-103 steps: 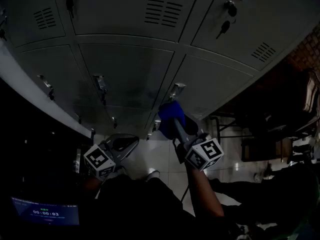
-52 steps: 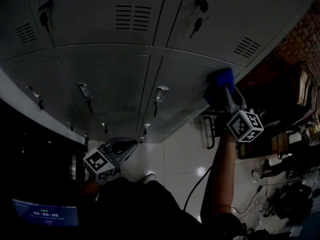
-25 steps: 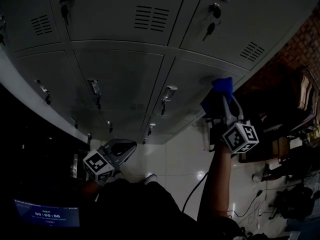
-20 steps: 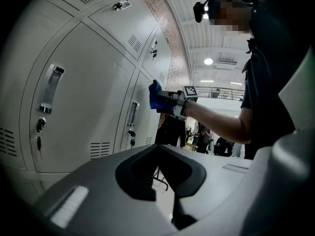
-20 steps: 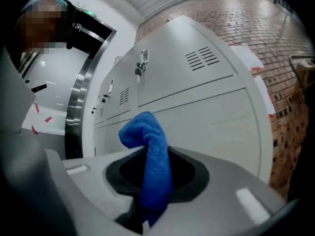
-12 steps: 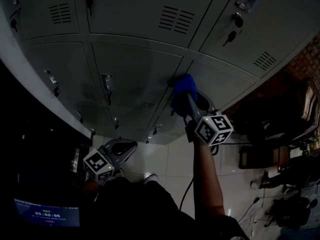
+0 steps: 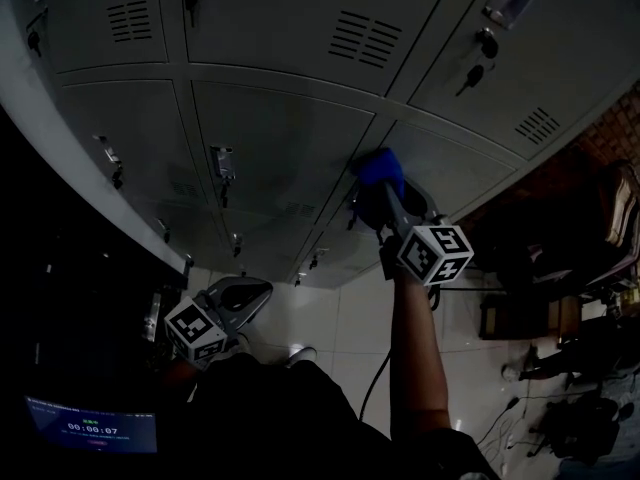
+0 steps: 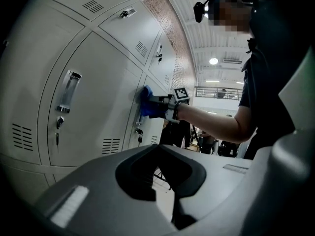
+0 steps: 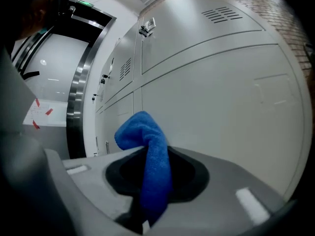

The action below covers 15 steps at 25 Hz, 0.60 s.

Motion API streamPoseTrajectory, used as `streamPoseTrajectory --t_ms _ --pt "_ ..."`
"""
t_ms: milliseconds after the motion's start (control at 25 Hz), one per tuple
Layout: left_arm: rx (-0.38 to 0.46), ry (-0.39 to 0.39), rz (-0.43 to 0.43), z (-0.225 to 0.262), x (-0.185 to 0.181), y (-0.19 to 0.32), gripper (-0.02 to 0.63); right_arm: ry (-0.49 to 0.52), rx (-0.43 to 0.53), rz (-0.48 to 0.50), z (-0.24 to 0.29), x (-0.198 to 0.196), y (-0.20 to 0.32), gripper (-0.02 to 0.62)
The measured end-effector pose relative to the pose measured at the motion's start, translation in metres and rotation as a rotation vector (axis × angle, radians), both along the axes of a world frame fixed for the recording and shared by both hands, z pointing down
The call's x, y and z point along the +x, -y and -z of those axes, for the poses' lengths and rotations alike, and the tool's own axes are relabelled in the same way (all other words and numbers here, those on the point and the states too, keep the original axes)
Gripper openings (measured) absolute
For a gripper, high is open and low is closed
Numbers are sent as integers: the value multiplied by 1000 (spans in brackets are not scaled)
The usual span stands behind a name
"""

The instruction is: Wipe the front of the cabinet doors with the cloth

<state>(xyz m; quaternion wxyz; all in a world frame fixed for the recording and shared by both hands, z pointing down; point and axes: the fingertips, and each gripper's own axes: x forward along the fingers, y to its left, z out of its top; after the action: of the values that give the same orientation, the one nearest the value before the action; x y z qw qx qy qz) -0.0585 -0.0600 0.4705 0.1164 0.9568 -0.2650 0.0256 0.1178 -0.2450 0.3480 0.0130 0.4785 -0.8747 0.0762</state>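
Grey metal locker doors (image 7: 290, 138) fill the upper head view. A blue cloth (image 7: 380, 166) is pressed against the left edge of a lower door (image 7: 455, 173), and my right gripper (image 7: 386, 194) is shut on it. In the right gripper view the cloth (image 9: 150, 154) stands up between the jaws, close to the pale door face (image 9: 221, 102). My left gripper (image 7: 260, 291) hangs low near the person's body, away from the lockers. Its jaws (image 8: 160, 151) are shut with nothing in them. The left gripper view shows the cloth (image 8: 146, 102) against the door from the side.
Locker handles (image 7: 222, 162) and keys (image 7: 472, 76) stick out from the doors. A dark wall edge (image 7: 60, 158) runs down the left. White floor tiles (image 7: 345, 318) lie below. Dark furniture (image 7: 590, 238) stands at the right, and a small timer screen (image 7: 92, 432) at the bottom left.
The right gripper swept the cloth leftward across the lower door, from its right part to its left edge. The left gripper stayed low and still.
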Motion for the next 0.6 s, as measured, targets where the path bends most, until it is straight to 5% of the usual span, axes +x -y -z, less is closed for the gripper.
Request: streamPoseTrajectory --t_ms 600 --pt "4 4 -80 0 39 3 2 2 6 -245 4 138 -7 83"
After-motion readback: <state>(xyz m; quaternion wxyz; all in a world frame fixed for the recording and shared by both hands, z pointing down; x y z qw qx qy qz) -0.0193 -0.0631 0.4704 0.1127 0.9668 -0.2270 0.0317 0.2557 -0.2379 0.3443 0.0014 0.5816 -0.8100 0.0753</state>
